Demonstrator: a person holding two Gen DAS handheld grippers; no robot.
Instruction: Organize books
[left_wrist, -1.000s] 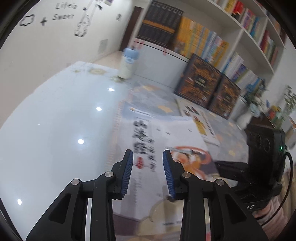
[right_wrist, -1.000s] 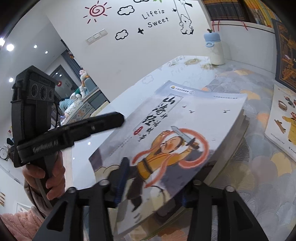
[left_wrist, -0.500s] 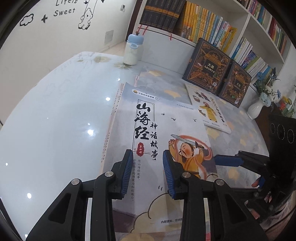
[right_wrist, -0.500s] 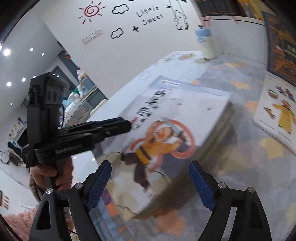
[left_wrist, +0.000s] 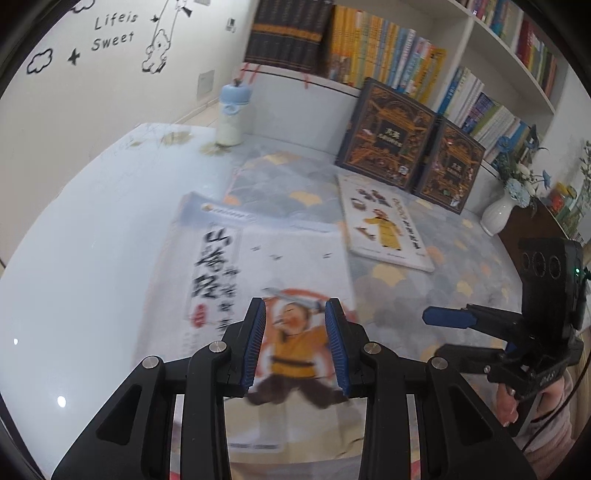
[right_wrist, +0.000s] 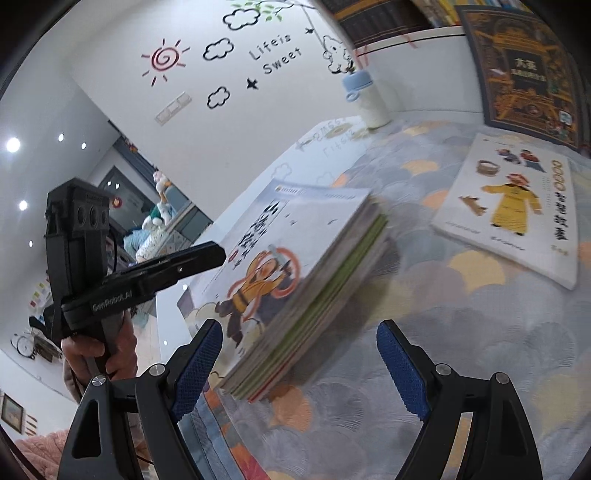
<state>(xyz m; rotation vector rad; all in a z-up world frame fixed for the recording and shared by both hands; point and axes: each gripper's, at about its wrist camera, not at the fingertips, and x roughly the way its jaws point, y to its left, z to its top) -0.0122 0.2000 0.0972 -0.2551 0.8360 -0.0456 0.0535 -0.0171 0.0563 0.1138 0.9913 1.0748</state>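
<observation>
My left claw (left_wrist: 295, 345) hangs over the stack of thin paperback books (right_wrist: 306, 280), its blue-padded jaws drawn in to a narrow gap with nothing between them; the cover picture of a figure in an orange tunic shows through that gap. My right claw (right_wrist: 299, 365) stands wide open just in front of the stack's near corner, its pads clear of the books and gripping nothing. The stack lies flat on the patterned grey cloth with orange fan shapes (right_wrist: 480, 332) that covers the bench, and its top cover carries large black Chinese characters. To the right of the stack, apart from it, a white picture book with a yellow-robed figure (left_wrist: 384, 225) lies flat on the same cloth. Behind that, two dark ornate boxed volumes (left_wrist: 391, 129) lean against the white bookshelf (left_wrist: 491, 55). A white bottle with a pale blue lid (left_wrist: 232, 110) stands near the wall.
</observation>
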